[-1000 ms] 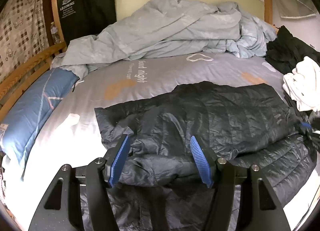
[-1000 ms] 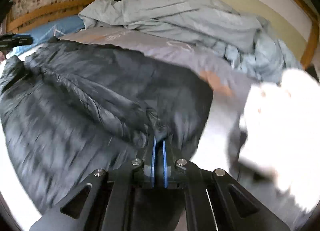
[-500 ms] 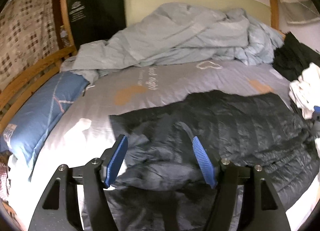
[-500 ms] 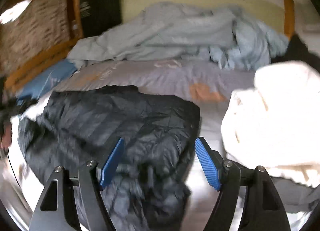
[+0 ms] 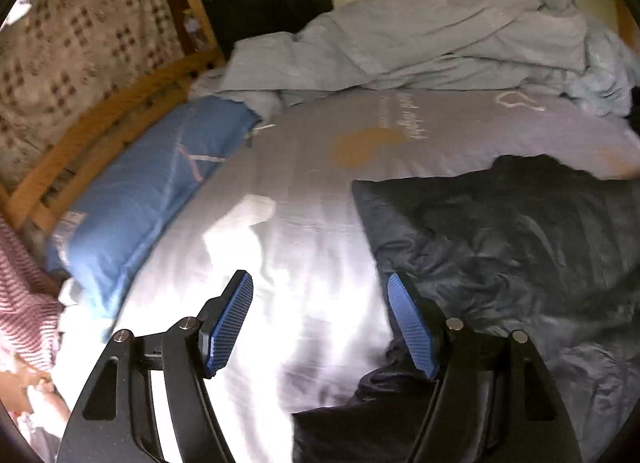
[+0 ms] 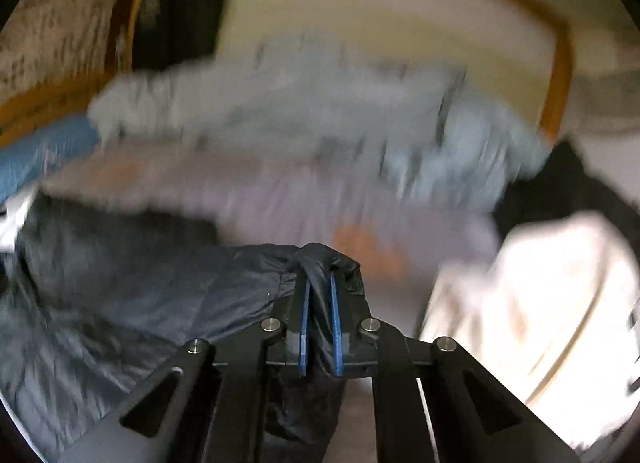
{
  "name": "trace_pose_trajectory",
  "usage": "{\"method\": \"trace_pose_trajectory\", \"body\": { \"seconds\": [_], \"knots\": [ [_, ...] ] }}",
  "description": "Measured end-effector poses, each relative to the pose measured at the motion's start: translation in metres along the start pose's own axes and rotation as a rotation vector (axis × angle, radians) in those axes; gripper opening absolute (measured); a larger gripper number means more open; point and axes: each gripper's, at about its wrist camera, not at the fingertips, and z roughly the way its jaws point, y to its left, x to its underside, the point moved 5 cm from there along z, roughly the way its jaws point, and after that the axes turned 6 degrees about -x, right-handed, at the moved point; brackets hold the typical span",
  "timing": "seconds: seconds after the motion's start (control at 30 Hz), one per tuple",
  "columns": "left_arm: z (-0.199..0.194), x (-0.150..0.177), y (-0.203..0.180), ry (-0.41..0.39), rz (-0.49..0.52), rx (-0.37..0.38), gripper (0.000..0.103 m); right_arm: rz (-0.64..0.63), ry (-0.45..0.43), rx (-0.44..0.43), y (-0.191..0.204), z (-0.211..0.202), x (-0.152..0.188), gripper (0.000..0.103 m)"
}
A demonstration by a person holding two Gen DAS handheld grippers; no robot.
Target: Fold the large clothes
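A dark quilted puffer jacket (image 5: 516,247) lies spread on the bed's grey sheet (image 5: 320,167). My left gripper (image 5: 320,295) is open and empty, over bare sheet just left of the jacket's left edge. In the right wrist view the picture is blurred by motion. My right gripper (image 6: 319,283) is shut on a bunched fold of the jacket (image 6: 132,295), which trails off to the left and hangs below the jaws.
A crumpled light blue duvet (image 5: 420,35) is piled at the head of the bed. A blue pillow (image 5: 148,199) lies along the wooden rail (image 5: 92,135) at left. A white garment pile (image 6: 532,315) sits to the right of my right gripper.
My left gripper has swung left off the jacket and stays open. My right gripper, open half a second ago, has shut on a fold of the jacket and is moving fast.
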Motion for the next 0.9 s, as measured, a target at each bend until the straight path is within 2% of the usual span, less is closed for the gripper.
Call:
{"method": "trace_pose_trajectory", "body": {
  "seconds": [0.03, 0.1, 0.13, 0.17, 0.2, 0.23, 0.27, 0.33, 0.37, 0.43, 0.53, 0.6, 0.67, 0.7, 0.73, 0.77, 0.83, 0.87, 0.9],
  "knots": [
    [-0.003, -0.001, -0.003, -0.008, 0.001, 0.026, 0.069, -0.002, -0.062, -0.007, -0.001, -0.007, -0.012, 0.010],
    [-0.009, -0.001, -0.017, -0.010, 0.030, 0.130, 0.069, -0.017, -0.058, 0.009, 0.000, -0.001, -0.015, 0.011],
    [-0.013, 0.000, -0.028, -0.004, 0.056, 0.191, 0.069, -0.043, 0.035, 0.022, 0.000, 0.019, -0.006, 0.013],
    [-0.016, 0.001, -0.041, 0.004, 0.092, 0.245, 0.069, -0.074, 0.177, 0.018, 0.002, 0.044, 0.011, 0.017],
    [-0.016, 0.004, -0.053, 0.015, 0.138, 0.272, 0.069, -0.083, 0.280, 0.024, 0.003, 0.063, 0.028, 0.019],
    [-0.014, 0.008, -0.065, 0.033, 0.190, 0.259, 0.070, -0.077, 0.333, 0.035, 0.003, 0.071, 0.040, 0.020],
    [-0.007, 0.015, -0.077, 0.066, 0.250, 0.202, 0.070, -0.057, 0.356, 0.040, 0.001, 0.075, 0.049, 0.023],
    [0.013, 0.031, -0.092, 0.149, 0.341, 0.083, 0.070, 0.042, 0.336, 0.016, -0.006, 0.065, 0.061, 0.046],
    [0.021, 0.038, -0.095, 0.183, 0.362, 0.063, 0.070, 0.095, 0.310, -0.010, -0.009, 0.056, 0.062, 0.065],
    [0.027, 0.044, -0.090, 0.212, 0.355, 0.045, 0.070, 0.128, 0.267, -0.064, -0.008, 0.034, 0.063, 0.066],
    [0.016, 0.046, -0.077, 0.205, 0.325, 0.058, 0.070, 0.098, 0.272, -0.145, 0.008, 0.015, 0.063, 0.066],
    [0.009, 0.047, -0.069, 0.193, 0.315, 0.040, 0.070, 0.073, 0.302, -0.189, 0.019, 0.014, 0.064, 0.066],
    [0.009, 0.048, -0.058, 0.185, 0.287, -0.003, 0.074, 0.047, 0.378, -0.225, 0.032, 0.021, 0.071, 0.066],
    [0.010, 0.046, -0.053, 0.177, 0.268, -0.019, 0.074, 0.006, 0.431, -0.212, 0.040, 0.029, 0.081, 0.066],
    [0.009, 0.045, -0.049, 0.165, 0.242, -0.036, 0.074, -0.035, 0.453, -0.149, 0.043, 0.034, 0.087, 0.066],
    [0.012, 0.042, -0.043, 0.148, 0.217, -0.089, 0.074, -0.072, 0.462, -0.087, 0.043, 0.040, 0.093, 0.066],
    [0.015, 0.033, -0.028, 0.095, 0.167, -0.178, 0.071, -0.077, 0.472, -0.065, 0.042, 0.049, 0.099, 0.066],
    [0.017, 0.030, -0.018, 0.086, 0.123, -0.196, 0.069, -0.071, 0.477, -0.046, 0.040, 0.050, 0.099, 0.066],
    [0.018, 0.024, -0.008, 0.084, 0.060, -0.158, 0.065, -0.055, 0.473, -0.004, 0.035, 0.052, 0.096, 0.066]
  ]
}}
